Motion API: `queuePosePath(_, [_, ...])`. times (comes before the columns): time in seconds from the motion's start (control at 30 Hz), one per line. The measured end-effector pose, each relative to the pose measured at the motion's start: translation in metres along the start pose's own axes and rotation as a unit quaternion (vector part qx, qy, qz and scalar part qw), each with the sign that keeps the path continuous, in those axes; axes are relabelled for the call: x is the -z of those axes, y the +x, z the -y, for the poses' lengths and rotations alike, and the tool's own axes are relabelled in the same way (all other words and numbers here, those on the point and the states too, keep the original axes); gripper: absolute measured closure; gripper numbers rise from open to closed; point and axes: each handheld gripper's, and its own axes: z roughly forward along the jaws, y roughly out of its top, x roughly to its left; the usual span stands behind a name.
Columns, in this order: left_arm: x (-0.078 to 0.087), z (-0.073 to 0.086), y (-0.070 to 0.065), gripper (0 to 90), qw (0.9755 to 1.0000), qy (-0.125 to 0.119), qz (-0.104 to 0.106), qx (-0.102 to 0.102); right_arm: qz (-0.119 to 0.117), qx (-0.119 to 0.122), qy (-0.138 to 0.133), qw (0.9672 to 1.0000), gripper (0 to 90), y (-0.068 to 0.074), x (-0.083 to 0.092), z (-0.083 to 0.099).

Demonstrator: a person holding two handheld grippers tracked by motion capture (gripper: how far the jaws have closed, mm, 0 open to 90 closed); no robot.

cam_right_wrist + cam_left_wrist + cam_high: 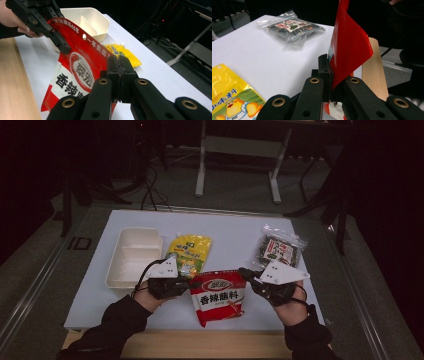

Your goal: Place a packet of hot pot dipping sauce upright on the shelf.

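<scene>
I have the red seasoning packet (218,296) pinched at both top corners, near the front edge of the white table (235,232). My left gripper (189,282) has its jaws clamped on the packet's left corner; in the left gripper view the red film stands up out of the closed pads. My right gripper (245,271) bites the opposite corner (jaws pressed tight together in the right gripper view). The packet hangs between them, its lower end toward the wooden edge. Behind it lie a yellow sauce pouch (189,253), a white divided tray (133,256) and a clear seaweed snack bag (278,248).
</scene>
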Motion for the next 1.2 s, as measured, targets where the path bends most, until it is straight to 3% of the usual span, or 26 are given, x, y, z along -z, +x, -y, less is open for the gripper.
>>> queuePosePath(0.27, [-0.003, -0.005, -0.003, 90.0, 0.9997, 0.009, 0.005, -0.021, -0.006, -0.021, -0.003, 0.9997, 83.7, -0.005, 0.003, 0.009])
queuePosePath(0.33, [-0.003, -0.005, -0.002, 90.0, 0.9997, 0.009, 0.005, -0.022, -0.013, -0.028, 0.001, 0.9995, 71.7, -0.008, 0.002, 0.012])
queuePosePath(0.4, [-0.002, -0.005, -0.002, 90.0, 0.9996, 0.009, 0.003, -0.025, -0.015, -0.033, 0.001, 0.9993, 68.7, -0.009, 0.001, 0.014])
queuePosePath(0.43, [0.000, -0.004, -0.002, 90.0, 0.9997, 0.001, 0.008, -0.025, -0.020, -0.042, -0.002, 0.9989, 59.2, -0.012, 0.000, 0.019])
queuePosePath(0.5, [0.001, -0.004, -0.001, 90.0, 0.9996, -0.004, 0.012, -0.024, -0.022, -0.046, -0.001, 0.9987, 56.6, -0.013, -0.001, 0.021])
queuePosePath(0.6, [0.001, -0.005, -0.005, 90.0, 0.9990, -0.019, 0.027, -0.028, -0.042, -0.069, -0.003, 0.9967, 49.9, -0.018, -0.005, 0.033])
queuePosePath(0.7, [0.002, -0.008, -0.009, 90.0, 0.9983, -0.027, 0.033, -0.039, -0.060, -0.070, -0.002, 0.9957, 47.3, -0.019, -0.009, 0.038])
queuePosePath(0.73, [0.002, -0.009, -0.010, 90.0, 0.9981, -0.029, 0.037, -0.041, -0.074, -0.067, -0.004, 0.9950, 47.0, -0.018, -0.011, 0.040])
queuePosePath(0.8, [0.003, -0.011, -0.011, 90.0, 0.9977, -0.031, 0.039, -0.046, -0.079, -0.060, -0.006, 0.9950, 48.5, -0.018, -0.012, 0.041])
queuePosePath(0.83, [0.004, -0.013, -0.013, 90.0, 0.9976, -0.034, 0.040, -0.046, -0.098, -0.052, -0.001, 0.9939, 51.8, -0.017, -0.016, 0.043])
queuePosePath(1.0, [0.008, -0.018, -0.016, 90.0, 0.9970, -0.042, 0.033, -0.056, -0.126, -0.057, 0.007, 0.9904, 57.9, -0.017, -0.023, 0.045])
queuePosePath(1.07, [0.009, -0.020, -0.016, 90.0, 0.9972, -0.045, 0.032, -0.050, -0.138, -0.055, 0.005, 0.9889, 62.7, -0.017, -0.024, 0.044])
queuePosePath(1.2, [0.011, -0.022, -0.016, 90.0, 0.9974, -0.044, 0.022, -0.052, -0.141, -0.040, 0.005, 0.9892, 71.8, -0.014, -0.024, 0.040])
